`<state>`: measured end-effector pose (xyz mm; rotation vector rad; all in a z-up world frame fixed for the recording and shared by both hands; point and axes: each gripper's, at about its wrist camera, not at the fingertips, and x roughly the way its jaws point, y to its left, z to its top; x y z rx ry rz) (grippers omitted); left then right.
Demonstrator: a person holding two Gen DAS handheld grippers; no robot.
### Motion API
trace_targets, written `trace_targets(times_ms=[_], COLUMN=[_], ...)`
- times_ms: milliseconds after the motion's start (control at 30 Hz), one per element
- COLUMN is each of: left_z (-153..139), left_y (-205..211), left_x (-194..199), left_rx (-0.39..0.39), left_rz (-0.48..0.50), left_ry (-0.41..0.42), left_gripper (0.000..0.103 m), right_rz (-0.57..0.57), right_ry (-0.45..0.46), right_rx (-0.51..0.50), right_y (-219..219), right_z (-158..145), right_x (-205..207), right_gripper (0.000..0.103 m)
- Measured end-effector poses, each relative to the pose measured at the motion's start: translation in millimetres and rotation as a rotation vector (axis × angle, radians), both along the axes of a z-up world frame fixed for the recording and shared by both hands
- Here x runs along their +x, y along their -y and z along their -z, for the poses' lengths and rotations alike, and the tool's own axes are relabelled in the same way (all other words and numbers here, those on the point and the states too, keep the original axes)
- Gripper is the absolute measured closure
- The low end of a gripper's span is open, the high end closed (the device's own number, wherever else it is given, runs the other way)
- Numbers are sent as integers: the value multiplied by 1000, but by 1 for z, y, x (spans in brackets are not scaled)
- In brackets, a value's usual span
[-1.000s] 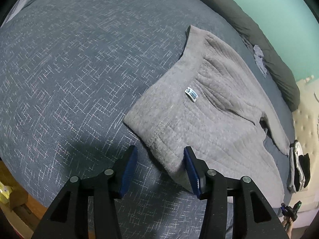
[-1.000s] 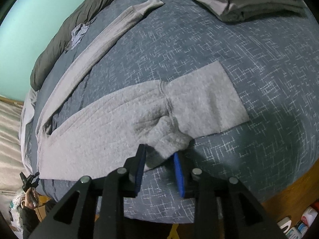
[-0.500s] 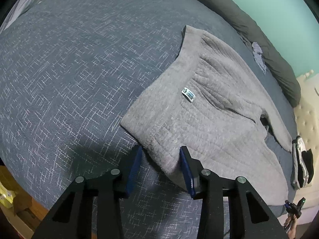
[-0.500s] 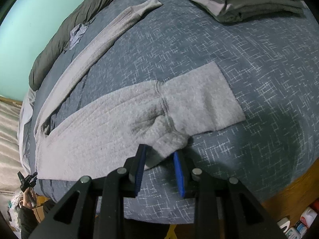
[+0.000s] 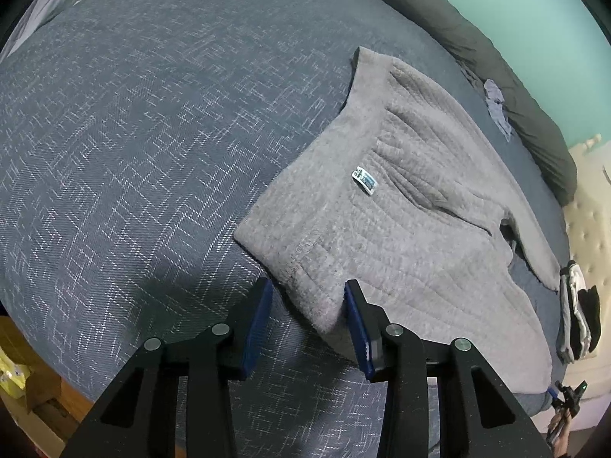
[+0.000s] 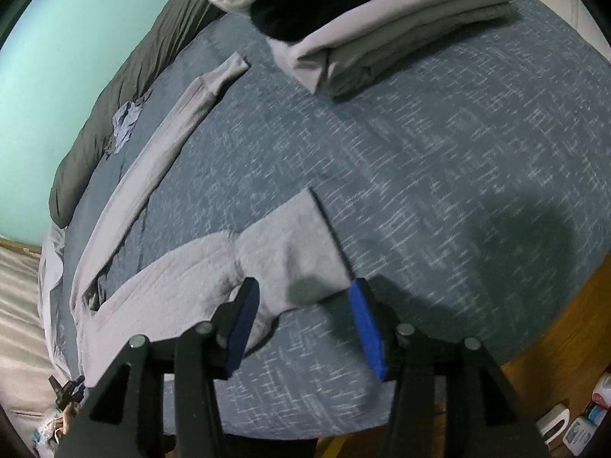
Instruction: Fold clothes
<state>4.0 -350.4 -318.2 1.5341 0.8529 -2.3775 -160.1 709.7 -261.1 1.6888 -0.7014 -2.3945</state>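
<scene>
Across the blue bed [image 5: 133,145] a grey sweater [image 5: 401,236] lies flat, sleeve [image 6: 160,145] stretched out for folding. Left tool [image 5: 307,305], spread, straddles its hem corner; right tool [image 6: 301,316], spread, straddles its near cuff.

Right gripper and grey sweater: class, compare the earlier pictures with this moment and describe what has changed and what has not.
The right gripper has opened wide and let go of the bunched cuff it was pinching; the cuff now lies loose between its fingers. The left gripper has narrowed a little around the hem of the grey sweater but remains open. The sweater stays spread on the bed, and the folded stack is untouched.
</scene>
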Motion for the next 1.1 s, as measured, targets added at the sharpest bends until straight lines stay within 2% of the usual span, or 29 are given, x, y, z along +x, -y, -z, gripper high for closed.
trace_targets(times_ms=[133,500,533,567,600,633,667,733,933,1000,1067,1100], left_z=[1,-2,-1,-1,-1,0,1,3,4,3,2,1], left_y=[-1,-7,-7,-7,-7,-6,-6,-6,-7,-7,-7,-7], left_x=[-1,-7,-8,-8,-8,-8,-8,-8,-7,-6,-6,-5], left_rx=[-7,-35,-37,-38,-38,-38,-36,-34,-30,-30,-33,-35], left_rz=[0,15,16,17,16,14,12,11,11,11,13,14], left_ry=[10,33,34,35,36,38,39,40,41,41,41,42], left_gripper=[61,61,61,61,61,61,61,61,61,61,61,61], right_rz=[15,-126,-138,-144,-151,-158,-165,-178,-219,-226,-218,-205], right_ry=[16,52,49,46,43,40,37,30,12,24,38,43], right_rx=[0,52,57,56,55,54,54,52,47,-12,-16,-2], right_y=[-10,18,20,20,19,19,18,17,15,15,13,11], right_z=[4,25,26,24,23,22,21,18,11,13,14,15], right_x=[-11,-41,-41,-40,-39,-37,-36,-33,-26,-27,-29,-31], right_gripper=[52,52,54,63,68,77,94,98,99,98,91,82])
